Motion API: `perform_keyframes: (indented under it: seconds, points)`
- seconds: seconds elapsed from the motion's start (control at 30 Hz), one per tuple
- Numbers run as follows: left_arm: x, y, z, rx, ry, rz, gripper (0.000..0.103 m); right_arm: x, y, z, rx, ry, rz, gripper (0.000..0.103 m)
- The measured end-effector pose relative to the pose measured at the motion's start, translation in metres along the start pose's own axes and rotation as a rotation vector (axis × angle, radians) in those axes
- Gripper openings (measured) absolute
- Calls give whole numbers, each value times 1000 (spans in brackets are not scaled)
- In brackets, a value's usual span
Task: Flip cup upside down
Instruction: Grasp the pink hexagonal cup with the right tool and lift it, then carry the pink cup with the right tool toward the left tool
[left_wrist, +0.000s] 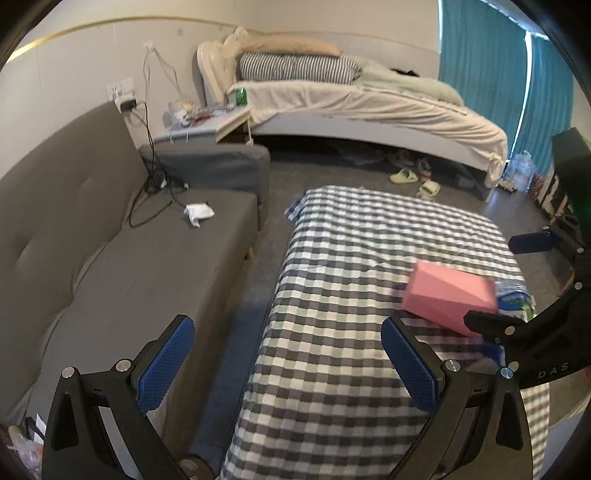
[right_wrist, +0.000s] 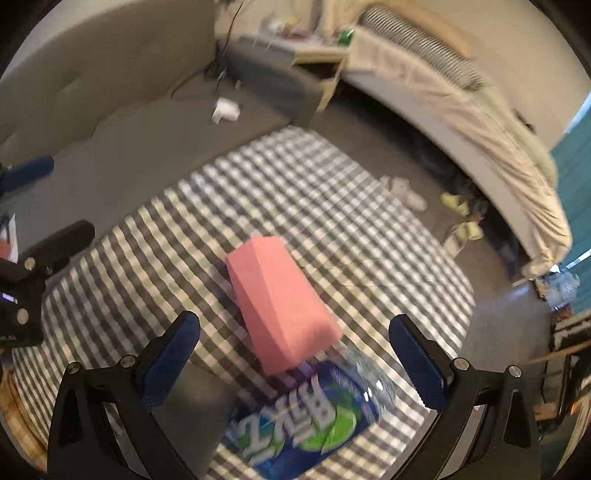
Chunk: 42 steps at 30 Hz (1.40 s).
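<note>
A pink faceted cup (right_wrist: 282, 306) lies tilted on its side on the checked tablecloth (right_wrist: 332, 206). In the right wrist view it lies just ahead of my right gripper (right_wrist: 295, 358), which is open around nothing. The cup also shows in the left wrist view (left_wrist: 448, 297), to the right of my left gripper (left_wrist: 288, 354), which is open and empty over the table's left edge. My right gripper (left_wrist: 495, 280) appears there too, at the far right, partly in front of the cup.
A plastic bottle with a blue and green label (right_wrist: 310, 417) lies next to the cup's near end. A grey sofa (left_wrist: 110, 258) stands left of the table. A bed (left_wrist: 369, 107) is behind, with slippers (left_wrist: 404, 176) on the floor.
</note>
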<state>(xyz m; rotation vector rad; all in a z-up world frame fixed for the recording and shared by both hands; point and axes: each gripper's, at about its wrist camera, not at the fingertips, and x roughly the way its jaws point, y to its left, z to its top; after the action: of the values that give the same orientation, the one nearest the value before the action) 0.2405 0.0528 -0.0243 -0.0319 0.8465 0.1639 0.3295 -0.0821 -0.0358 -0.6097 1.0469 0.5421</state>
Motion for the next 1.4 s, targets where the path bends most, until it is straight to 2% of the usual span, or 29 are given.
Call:
perform_keyframes:
  seconds: [0.13,0.27,0.4,0.5,0.6,0.8,0.97,1.13,1.3,1.4]
  points:
    - [15,-3,1,12,11,14,103,35,-3,13,-52,96,39,98]
    - [27,-1,-4,-12,50,9,103,57,-3,12,-54,149,47,95]
    - [33,-4,-14,-9,75,9,103,69,3,9,-79,186,51,73]
    - [31,-6,-20,-9,90,11,103,61,0,3,-47,151,45,70]
    - [21,-9,-18,-1,88,12,103,37,-5,7,0,81,-3,63]
    - [-21,-12,-7,-3,8,15,103,-41,-11,-6,88,-50,-41,60]
    - [-69,-20,-11,6,-63,-11,103,-103,1,-40,169,-106,-38,60]
    - [-115,-27,-31,10,-127,-59,103,-149,37,-92,263,-127,-26,60]
    - [-136,-26,-68,27,-139,-75,103,-149,82,-142,320,-123,-12,60]
    - [-134,-22,-95,53,-94,-67,103,-135,104,-172,390,-122,15,60]
